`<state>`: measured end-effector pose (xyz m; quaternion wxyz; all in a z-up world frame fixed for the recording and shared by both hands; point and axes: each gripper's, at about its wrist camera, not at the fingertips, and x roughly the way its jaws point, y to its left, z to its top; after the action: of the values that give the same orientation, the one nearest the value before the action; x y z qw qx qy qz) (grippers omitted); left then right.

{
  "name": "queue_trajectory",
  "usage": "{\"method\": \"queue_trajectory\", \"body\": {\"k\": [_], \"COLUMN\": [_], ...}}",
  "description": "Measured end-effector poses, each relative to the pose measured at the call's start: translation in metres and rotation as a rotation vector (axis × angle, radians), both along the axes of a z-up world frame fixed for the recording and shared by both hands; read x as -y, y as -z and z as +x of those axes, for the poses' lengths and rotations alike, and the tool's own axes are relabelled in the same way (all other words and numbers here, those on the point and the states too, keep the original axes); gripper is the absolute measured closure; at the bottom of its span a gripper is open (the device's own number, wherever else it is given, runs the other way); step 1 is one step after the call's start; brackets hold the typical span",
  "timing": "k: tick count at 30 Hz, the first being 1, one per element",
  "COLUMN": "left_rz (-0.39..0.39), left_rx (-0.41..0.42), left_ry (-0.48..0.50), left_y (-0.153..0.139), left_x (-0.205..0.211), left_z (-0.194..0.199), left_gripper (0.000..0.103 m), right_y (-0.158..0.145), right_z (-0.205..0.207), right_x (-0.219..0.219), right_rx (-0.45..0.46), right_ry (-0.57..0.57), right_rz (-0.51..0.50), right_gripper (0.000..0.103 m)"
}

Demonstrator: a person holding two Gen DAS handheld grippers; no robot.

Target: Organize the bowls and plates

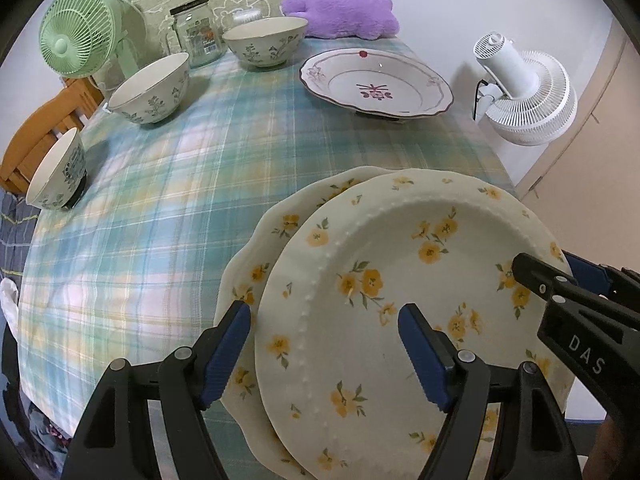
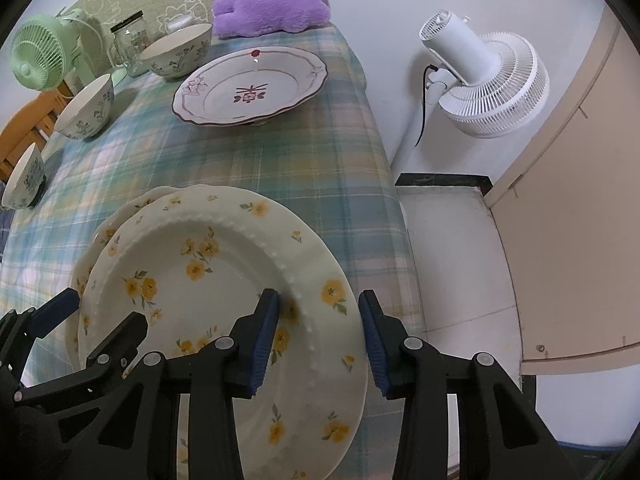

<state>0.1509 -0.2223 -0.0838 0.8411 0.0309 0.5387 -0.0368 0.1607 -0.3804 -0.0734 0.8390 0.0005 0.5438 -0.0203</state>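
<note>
A cream plate with yellow flowers [image 1: 400,280] [image 2: 208,280] lies on a second, matching plate [image 1: 256,272] [image 2: 100,240] at the near table edge. My left gripper [image 1: 324,320] is open, its fingers astride the top plate's left rim. My right gripper [image 2: 318,308] is open, astride the top plate's right rim; it also shows in the left wrist view [image 1: 548,276]. A white plate with a maroon pattern [image 1: 376,82] [image 2: 250,88] sits farther back. Three floral bowls [image 1: 154,88] [image 1: 264,42] [image 1: 58,172] stand along the left and back.
A plaid cloth [image 1: 160,200] covers the table. A green fan [image 1: 78,34], a glass jar [image 1: 196,32] and a purple plush [image 1: 340,12] stand at the back. A white fan [image 2: 480,80] stands on the floor off the right edge, by a beige door [image 2: 580,200].
</note>
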Motion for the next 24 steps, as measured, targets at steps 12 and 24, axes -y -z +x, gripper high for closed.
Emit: {"method": "queue_trajectory", "body": {"k": [12, 24], "left_rz": [-0.002, 0.016], "left_rx": [-0.005, -0.004], "left_ry": [-0.045, -0.082], "left_y": [-0.001, -0.001], "left_x": [-0.010, -0.014], "left_z": [0.002, 0.003], "left_gripper": [0.025, 0.024], "right_y": [0.008, 0.013], "right_z": [0.012, 0.018], "right_x": [-0.012, -0.025], "right_rx": [-0.017, -0.006], "right_ry": [-0.046, -0.090], "right_rz": [-0.021, -0.030], "right_gripper": [0.058, 0.057]}}
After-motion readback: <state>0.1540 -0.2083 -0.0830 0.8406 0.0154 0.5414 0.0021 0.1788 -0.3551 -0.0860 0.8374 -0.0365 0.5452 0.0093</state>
